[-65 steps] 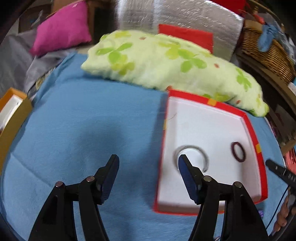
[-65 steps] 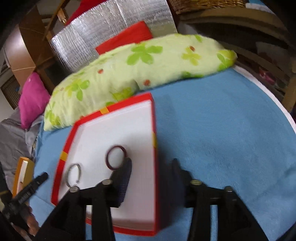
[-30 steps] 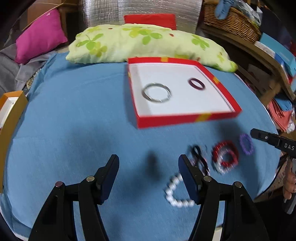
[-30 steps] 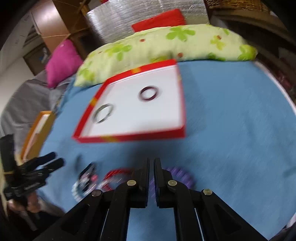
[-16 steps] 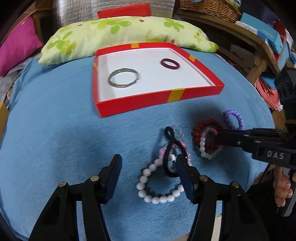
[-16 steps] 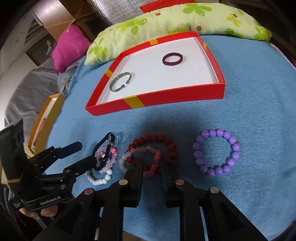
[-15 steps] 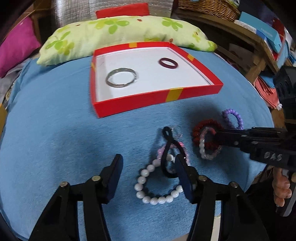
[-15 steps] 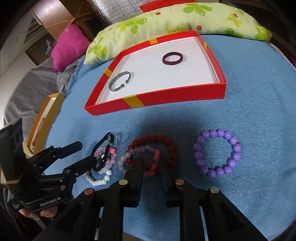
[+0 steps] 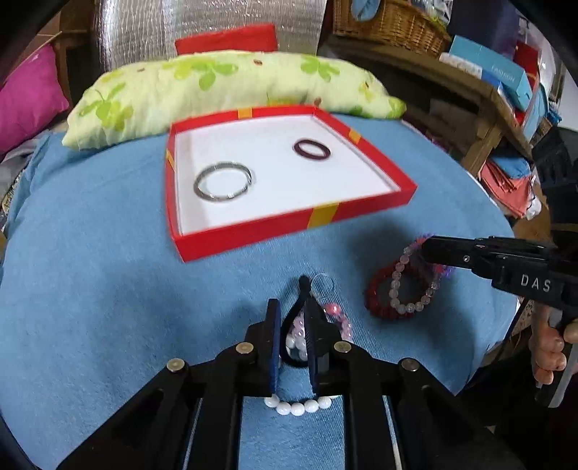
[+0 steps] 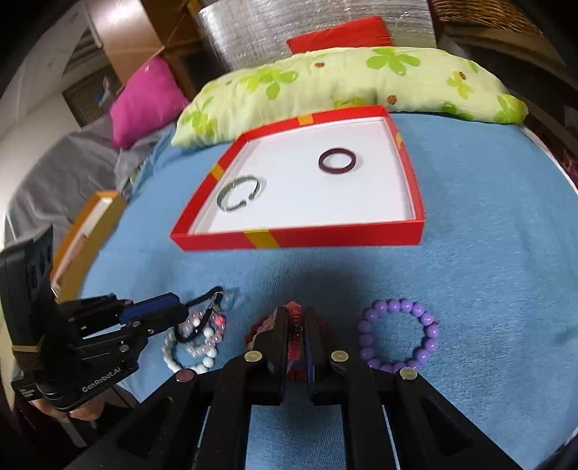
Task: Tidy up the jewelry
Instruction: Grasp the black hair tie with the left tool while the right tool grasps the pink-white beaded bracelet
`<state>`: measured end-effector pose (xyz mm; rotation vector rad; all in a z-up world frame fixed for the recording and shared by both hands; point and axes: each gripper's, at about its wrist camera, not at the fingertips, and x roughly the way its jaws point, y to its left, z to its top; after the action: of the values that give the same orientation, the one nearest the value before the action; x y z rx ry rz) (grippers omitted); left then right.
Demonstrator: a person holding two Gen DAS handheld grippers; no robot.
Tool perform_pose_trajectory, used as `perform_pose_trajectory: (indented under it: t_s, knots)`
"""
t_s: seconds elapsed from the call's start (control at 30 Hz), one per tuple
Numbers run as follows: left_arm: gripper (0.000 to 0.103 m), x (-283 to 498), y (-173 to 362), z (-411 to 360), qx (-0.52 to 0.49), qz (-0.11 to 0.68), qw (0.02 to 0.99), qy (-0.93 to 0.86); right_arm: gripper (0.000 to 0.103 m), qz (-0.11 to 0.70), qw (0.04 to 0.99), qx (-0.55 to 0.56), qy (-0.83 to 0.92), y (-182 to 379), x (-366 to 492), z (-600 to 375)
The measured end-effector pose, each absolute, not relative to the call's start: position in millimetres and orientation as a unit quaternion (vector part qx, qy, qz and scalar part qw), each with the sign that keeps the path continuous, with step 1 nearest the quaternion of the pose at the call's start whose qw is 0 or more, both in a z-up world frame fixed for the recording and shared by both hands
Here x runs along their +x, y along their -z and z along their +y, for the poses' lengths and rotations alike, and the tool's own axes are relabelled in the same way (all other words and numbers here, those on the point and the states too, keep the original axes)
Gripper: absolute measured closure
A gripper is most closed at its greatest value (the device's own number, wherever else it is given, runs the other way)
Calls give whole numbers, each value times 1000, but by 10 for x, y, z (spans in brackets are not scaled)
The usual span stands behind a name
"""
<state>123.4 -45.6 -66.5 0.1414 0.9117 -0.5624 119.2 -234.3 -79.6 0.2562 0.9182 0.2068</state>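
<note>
On the blue cloth near the front edge lies a pile: a white pearl bracelet point(image 9: 296, 406), pink beads and a black cord loop point(image 9: 301, 289). My left gripper point(image 9: 292, 318) is closing, and its pads squeeze the black cord, with beads between them. To the right, my right gripper point(image 10: 296, 325) is closing on the red bead bracelet point(image 10: 294, 311), which overlaps a pale pink one point(image 9: 397, 285). A purple bead bracelet point(image 10: 397, 334) lies free beside it. The red box point(image 10: 325, 238) farther back holds a silver bangle point(image 10: 238, 193) and a dark red ring point(image 10: 337, 161).
A green leaf-print pillow point(image 9: 216, 83) lies behind the box, with a pink cushion point(image 10: 144, 97) at the far left. An orange box point(image 10: 86, 231) sits at the cloth's left edge. A wicker basket point(image 9: 390, 18) and stacked boxes fill the shelf on the right.
Both grippers have drawn back from the red box to the bracelets at the front. The left jaws went from wide to narrow around the black cord. The right jaws narrowed on the red bracelet.
</note>
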Motion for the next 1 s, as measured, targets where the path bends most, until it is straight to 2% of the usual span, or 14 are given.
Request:
perform_pose_trajectory:
  t_s: [0.4,0.5,0.57,0.77,0.8,0.87,1.0]
  knots:
    - [91,1322,512,-295,37,418,866,272,95,393,890,189,-132,592,1168,-2467]
    - [86,1322,623,-382,54,439,855,270,95,400,887,190,-131,628,1193,-2464]
    - [77,1332,732,-468,65,458,843,274,95,403,886,189,-130,648,1200,-2463]
    - [76,1386,905,-583,67,481,830,275,95,406,885,185,-134,682,1207,-2420]
    - [78,1395,893,-575,60,479,831,276,95,406,885,184,-134,684,1205,-2413]
    - [90,1390,855,-573,54,468,836,283,95,406,886,181,-133,683,1202,-2406]
    - [96,1367,788,-558,56,454,842,287,95,401,887,186,-132,667,1189,-2444]
